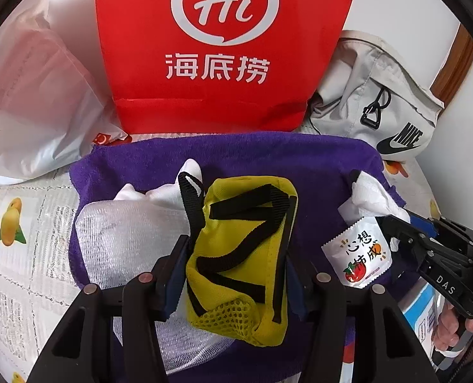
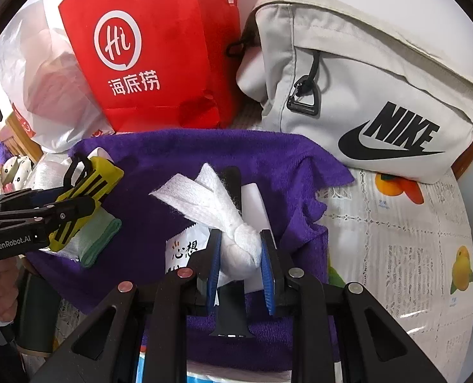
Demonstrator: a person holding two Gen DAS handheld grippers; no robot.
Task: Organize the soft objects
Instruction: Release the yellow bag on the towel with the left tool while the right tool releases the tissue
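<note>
Two grippers, both loaded. Your left gripper is clenched on a yellow pouch with black straps and a mesh pocket, its pads pressing the pouch's two sides; the pouch is over a purple towel spread on the table. Just left of the pouch: a white mesh bag and a white sock, both on the towel. Your right gripper is grasping a knotted white wipe, blue pads squeezing the knot, loose tails fanning forward over the towel. Under the wipe lies a small white packet printed with a tomato and Chinese characters, partly hidden in the right wrist view. A black strap lies on the towel beneath your right gripper. A pale green cloth sits folded below the pouch in the right wrist view. Behind the towel: a red paper bag standing upright, a white plastic bag to its left, a grey Nike bag to its right. Tablecloth white, with fruit prints.
</note>
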